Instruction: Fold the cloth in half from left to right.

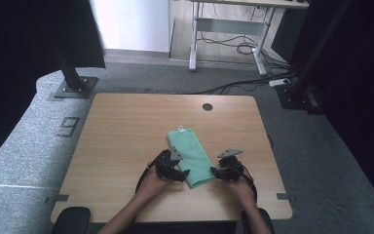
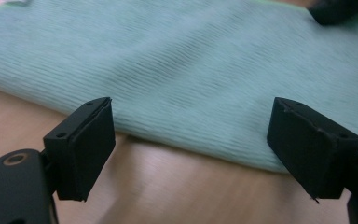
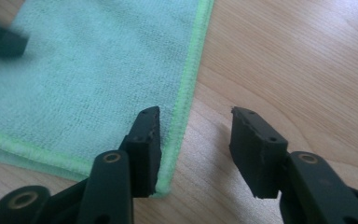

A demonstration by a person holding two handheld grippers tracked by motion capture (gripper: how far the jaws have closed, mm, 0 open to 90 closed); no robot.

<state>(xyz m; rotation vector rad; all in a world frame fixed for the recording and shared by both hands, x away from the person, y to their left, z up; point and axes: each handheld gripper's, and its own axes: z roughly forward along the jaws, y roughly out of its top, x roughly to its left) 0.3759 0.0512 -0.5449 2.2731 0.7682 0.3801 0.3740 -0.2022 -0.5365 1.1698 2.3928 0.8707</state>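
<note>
A folded mint-green cloth (image 1: 191,155) lies lengthwise near the middle of the wooden table (image 1: 121,136), with a small white label (image 1: 181,129) at its far end. My left gripper (image 1: 183,173) sits at the cloth's near left edge. In the left gripper view it (image 2: 191,105) is wide open, with the cloth (image 2: 191,60) just ahead of its jaws. My right gripper (image 1: 214,171) is at the near right corner. It (image 3: 196,113) is open, one jaw over the cloth's bright green hem (image 3: 186,93) and the other over bare wood.
A round cable hole (image 1: 207,107) sits near the table's far edge. Black stand bases (image 1: 75,87) rest on the grey carpet beyond the table, along with a white-legged desk (image 1: 229,34) and loose cables. The person's forearms come in over the near edge.
</note>
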